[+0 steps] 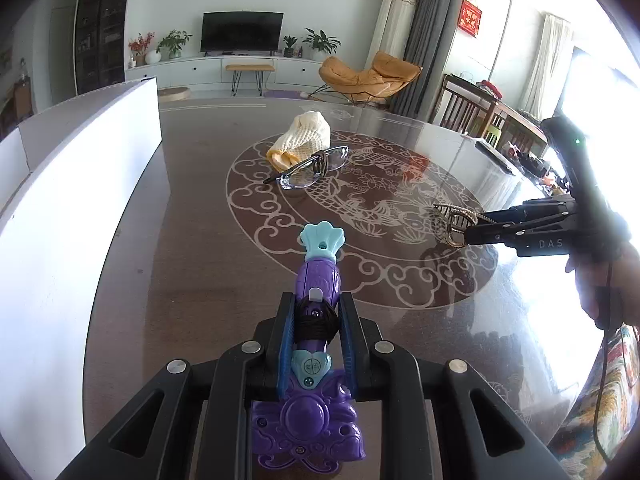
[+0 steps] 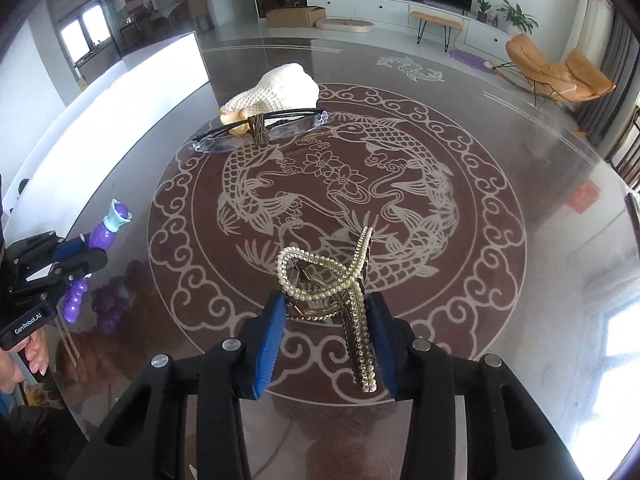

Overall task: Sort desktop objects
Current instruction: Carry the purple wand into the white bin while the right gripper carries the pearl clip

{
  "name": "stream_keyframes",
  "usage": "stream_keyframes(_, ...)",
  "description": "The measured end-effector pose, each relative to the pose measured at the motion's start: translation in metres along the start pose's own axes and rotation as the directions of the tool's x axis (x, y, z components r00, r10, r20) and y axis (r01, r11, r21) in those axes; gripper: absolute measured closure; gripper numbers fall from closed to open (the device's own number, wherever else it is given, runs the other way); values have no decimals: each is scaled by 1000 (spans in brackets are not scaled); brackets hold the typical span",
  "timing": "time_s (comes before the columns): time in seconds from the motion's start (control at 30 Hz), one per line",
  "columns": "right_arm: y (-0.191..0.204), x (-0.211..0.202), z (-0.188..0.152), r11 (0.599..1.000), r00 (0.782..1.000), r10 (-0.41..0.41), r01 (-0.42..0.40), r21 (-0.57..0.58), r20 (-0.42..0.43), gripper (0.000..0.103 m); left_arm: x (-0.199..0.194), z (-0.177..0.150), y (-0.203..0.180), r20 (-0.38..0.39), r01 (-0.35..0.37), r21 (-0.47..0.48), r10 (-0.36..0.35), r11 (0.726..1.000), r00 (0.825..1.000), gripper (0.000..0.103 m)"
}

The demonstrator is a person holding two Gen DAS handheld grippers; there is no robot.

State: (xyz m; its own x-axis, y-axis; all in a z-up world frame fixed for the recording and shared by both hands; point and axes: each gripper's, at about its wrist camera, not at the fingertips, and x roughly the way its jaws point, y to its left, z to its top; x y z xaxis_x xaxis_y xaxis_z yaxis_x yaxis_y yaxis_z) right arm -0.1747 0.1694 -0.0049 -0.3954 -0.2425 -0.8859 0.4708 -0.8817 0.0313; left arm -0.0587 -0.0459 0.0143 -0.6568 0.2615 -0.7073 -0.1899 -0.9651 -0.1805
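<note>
1. In the left wrist view, the left gripper (image 1: 316, 316) is clamping its blue pads on a purple toy wand (image 1: 316, 280), which is pointing toward 12 o'clock with its teal fan-shaped tip (image 1: 322, 240) leading.
2. A dark hair tie (image 1: 316, 318) is wrapping around the wand's shaft right between the pads.
3. The wand is hanging above the glossy round table (image 1: 200, 240), its purple reflection showing in the right wrist view at 8 o'clock.
4. In the right wrist view, the right gripper (image 2: 326, 336) is squeezing a pearl-studded hair claw clip (image 2: 332, 280), with one beaded arm lying against the right pad and the loop rising toward 12 o'clock.
5. The left wrist view is showing that same clip at 3 o'clock, held off the tabletop at the tips of the right gripper.
6. Farther toward 12 o'clock, a pair of glasses (image 2: 260, 130) is lying on the edge of the fish medallion, temples folded across the lenses.
7. Just behind the glasses, touching them, a cream knitted item (image 2: 276, 90) is sitting in a heap.
8. At 10 o'clock, a white box (image 1: 60, 200) is standing along the table's left side.
</note>
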Motion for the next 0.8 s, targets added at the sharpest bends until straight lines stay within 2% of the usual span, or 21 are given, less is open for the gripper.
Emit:
stream_keyframes(0.13, 4, 9, -5, 999, 998, -45, 45, -2, -35, 59, -4, -3, 2, 0, 9, -19, -9, 1000, 1000, 83)
stream_keyframes(0.17, 4, 16, -5, 999, 998, -51, 51, 4, -48, 54, -4, -4, 2, -4, 8, -19, -8, 1000, 1000, 83)
stream_keyframes(0.2, 8, 9, -11, 998, 997, -54, 55, 8, -50, 45, -3, -5, 2, -6, 7, -18, -7, 1000, 1000, 83)
stream_keyframes(0.27, 10, 10, -14, 998, 998, -59, 59, 12, -27, 40, -3, -7, 2, -9, 7, -19, -7, 1000, 1000, 83)
stream_keyframes(0.37, 5, 17, -11, 997, 999, -50, 50, 60, 5, 40, -6, -8, 4, -8, 5, -25, -5, 1000, 1000, 83)
stream_keyframes(0.4, 2, 17, -10, 996, 999, -47, 46, 74, 16, 53, -8, -8, 6, -4, 5, -27, -5, 1000, 1000, 83)
stream_keyframes(0.43, -1, 15, -8, 995, 999, -24, 21, 102, 25, 56, -11, -8, 7, 1, 5, -30, -5, 1000, 1000, 83)
stream_keyframes(0.57, 5, -7, -5, 994, 997, -17, 9, 105, 76, 56, -29, -2, 11, 40, 23, -66, -21, 998, 999, 83)
stream_keyframes(0.7, 37, -44, 17, 996, 986, 47, -58, 66, 161, 56, -69, 9, 19, 127, 62, -120, -46, 991, 991, 83)
stream_keyframes(0.8, 81, -70, 46, 989, 963, 144, -148, 3, 228, 56, -110, 18, 39, 199, 70, -165, -36, 984, 979, 83)
